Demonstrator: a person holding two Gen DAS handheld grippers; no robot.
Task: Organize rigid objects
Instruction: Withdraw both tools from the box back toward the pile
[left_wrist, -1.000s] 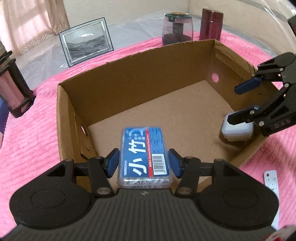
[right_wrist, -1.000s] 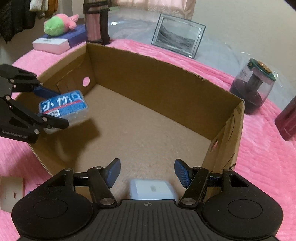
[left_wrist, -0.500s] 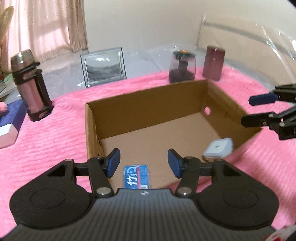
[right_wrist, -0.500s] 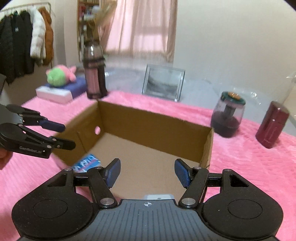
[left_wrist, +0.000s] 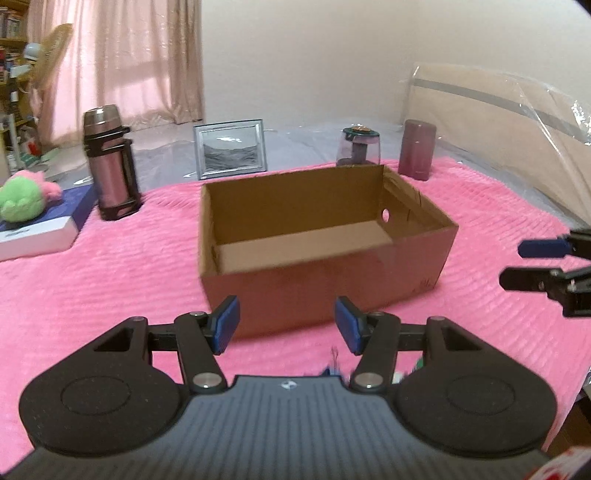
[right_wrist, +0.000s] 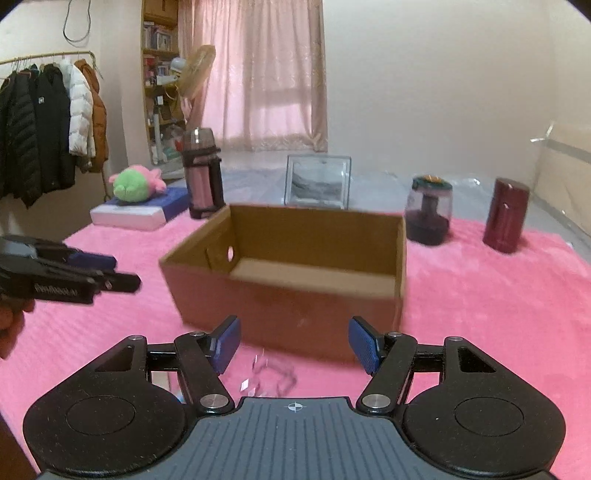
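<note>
Pink blanket (left_wrist: 110, 280) spread wide, bare on both sides of the box and in front of it. Open cardboard box (left_wrist: 325, 280) near the middle, standing square, near wall facing both cameras, rim clear of everything around it; contents hidden behind that wall. Along the far edge, well apart from one another: steel flask (left_wrist: 109, 162), picture frame (left_wrist: 232, 149), dark jar (right_wrist: 428, 210), maroon canister (right_wrist: 506, 216). Left gripper (left_wrist: 286, 325) short of the box, jaws parted, nothing between. Right gripper (right_wrist: 293, 341) likewise short of it, jaws parted and empty, a small clear item (right_wrist: 271, 374) blurred on the blanket below
</note>
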